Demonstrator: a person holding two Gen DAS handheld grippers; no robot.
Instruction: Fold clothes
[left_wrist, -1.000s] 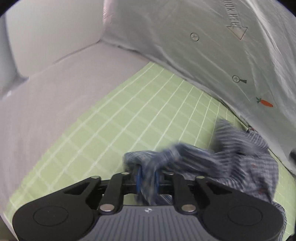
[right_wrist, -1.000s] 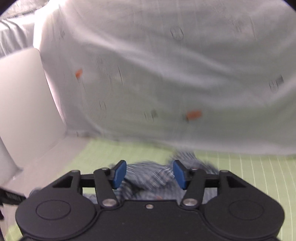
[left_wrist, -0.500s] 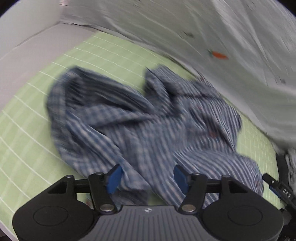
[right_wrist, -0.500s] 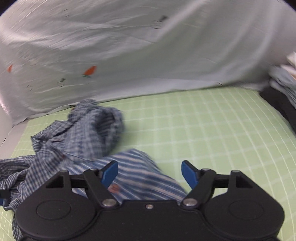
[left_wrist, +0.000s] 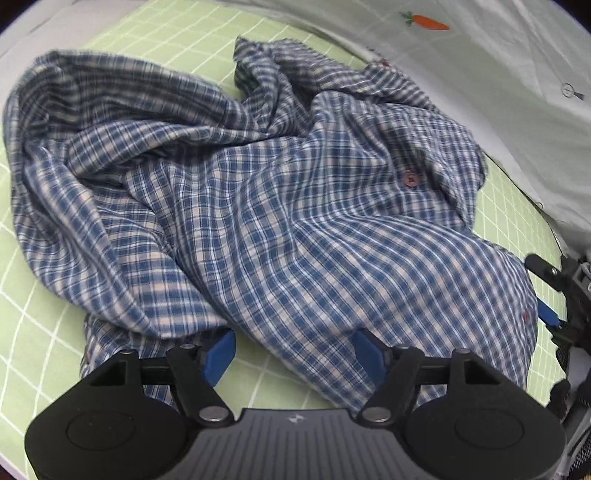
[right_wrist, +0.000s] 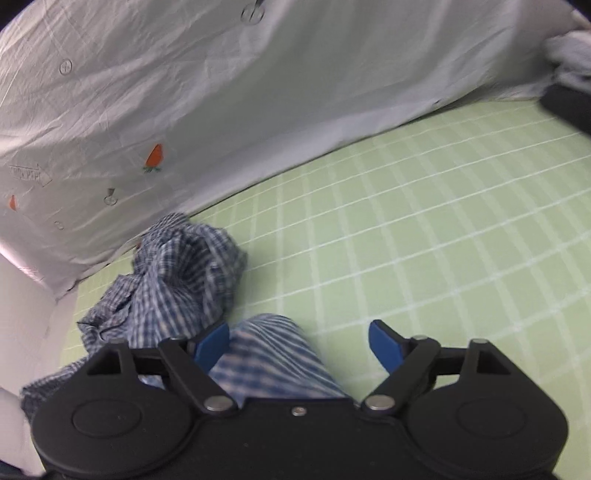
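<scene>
A crumpled blue and white checked shirt (left_wrist: 258, 206) lies in a heap on the green grid mat (left_wrist: 37, 332). My left gripper (left_wrist: 295, 356) is open and empty, just above the shirt's near edge. My right gripper (right_wrist: 299, 345) is open and empty too, over the shirt's right end, which shows in the right wrist view (right_wrist: 184, 273). The right gripper also appears at the right edge of the left wrist view (left_wrist: 554, 295).
A white sheet with carrot prints (right_wrist: 258, 92) hangs along the back of the mat. A white wall panel (right_wrist: 22, 314) stands at the left. A dark object with pale cloth on it (right_wrist: 569, 96) sits at the far right. Bare mat (right_wrist: 443, 240) stretches right of the shirt.
My left gripper let go of the shirt and opened; the shirt dropped into a heap on the mat. Both grippers swung to look down over it. The right gripper stayed open.
</scene>
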